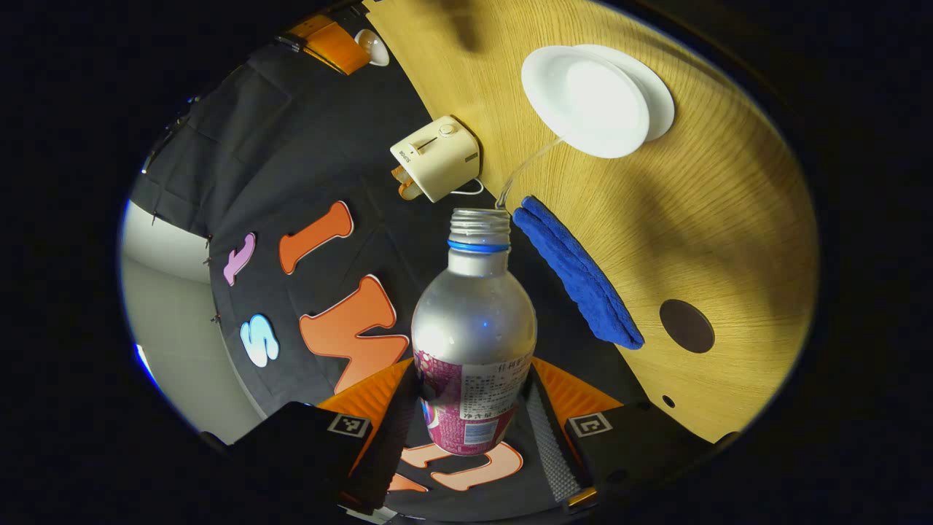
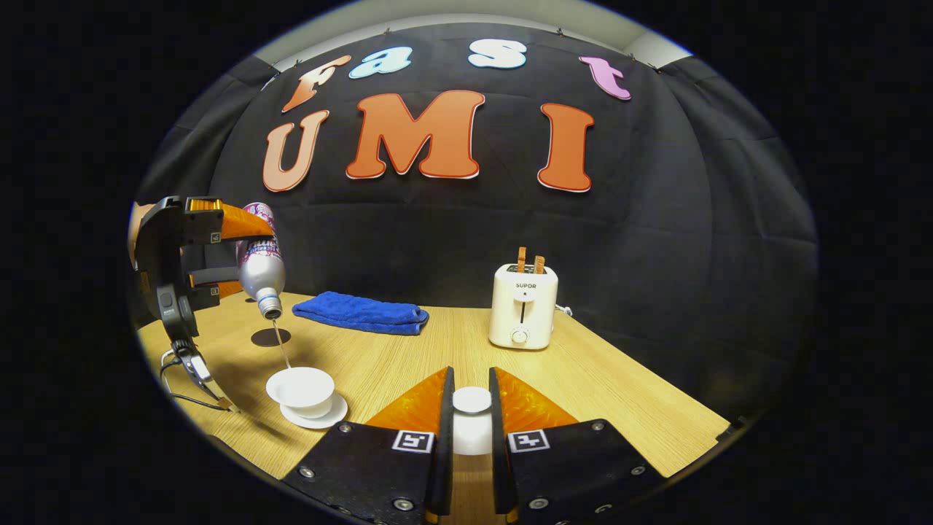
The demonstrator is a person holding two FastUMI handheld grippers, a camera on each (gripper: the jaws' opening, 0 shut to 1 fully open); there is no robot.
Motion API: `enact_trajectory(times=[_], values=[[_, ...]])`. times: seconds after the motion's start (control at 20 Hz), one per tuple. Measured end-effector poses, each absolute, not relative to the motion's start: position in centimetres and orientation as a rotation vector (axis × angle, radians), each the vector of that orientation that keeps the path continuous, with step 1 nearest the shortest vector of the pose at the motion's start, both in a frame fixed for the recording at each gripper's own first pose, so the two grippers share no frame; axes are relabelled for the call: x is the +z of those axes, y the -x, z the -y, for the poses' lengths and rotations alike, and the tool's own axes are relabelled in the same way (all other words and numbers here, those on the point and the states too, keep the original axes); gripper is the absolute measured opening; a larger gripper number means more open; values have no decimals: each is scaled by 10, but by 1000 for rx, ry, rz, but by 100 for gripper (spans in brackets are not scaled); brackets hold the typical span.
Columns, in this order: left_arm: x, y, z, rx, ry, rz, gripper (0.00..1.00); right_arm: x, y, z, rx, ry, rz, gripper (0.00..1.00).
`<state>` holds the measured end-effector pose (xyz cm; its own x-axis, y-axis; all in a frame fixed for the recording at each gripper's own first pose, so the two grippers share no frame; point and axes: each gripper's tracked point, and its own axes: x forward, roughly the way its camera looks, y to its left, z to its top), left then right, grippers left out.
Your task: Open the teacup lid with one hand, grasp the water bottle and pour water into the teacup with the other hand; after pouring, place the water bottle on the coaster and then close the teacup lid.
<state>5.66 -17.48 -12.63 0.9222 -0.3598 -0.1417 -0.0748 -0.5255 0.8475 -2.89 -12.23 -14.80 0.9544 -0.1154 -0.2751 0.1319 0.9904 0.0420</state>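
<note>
L gripper is clamped on the water bottle, tilted neck-down, its long axis aimed at the teacup just ahead and below; a thin stream runs in. R gripper grips the lid, off to the side. The coaster lies nearer the L gripper, beside the blue towel.

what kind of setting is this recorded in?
Looks like a staged recording booth, not a real kitchen: a black cloth wall backs a bare wooden table set with household props, a toaster, a folded blue towel and a teacup being filled from a water bottle.
</note>
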Motion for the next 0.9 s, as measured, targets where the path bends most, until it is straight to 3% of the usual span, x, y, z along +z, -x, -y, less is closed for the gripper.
enact_trajectory(times=[0.4,0.45,0.5,0.55,0.7,0.8,0.85,0.9], values=[[-126,-53,175,-383,-1984,302,80,-146,28,121,-111,-58,-279,23],[-124,-53,174,-384,-1947,293,83,-145,28,121,-106,-58,-279,23],[-123,-52,172,-378,-1915,284,80,-144,28,120,-104,-59,-276,23],[-123,-52,171,-377,-1892,286,83,-143,28,119,-99,-59,-276,23],[-125,-50,162,-370,-1817,255,79,-140,28,118,-88,-56,-274,23],[-127,-50,157,-367,-1759,235,79,-136,23,108,-80,-55,-276,23],[-126,-48,154,-366,-1726,224,87,-133,18,102,-76,-56,-275,23],[-127,-49,150,-363,-1687,206,83,-130,13,96,-69,-58,-275,23]])
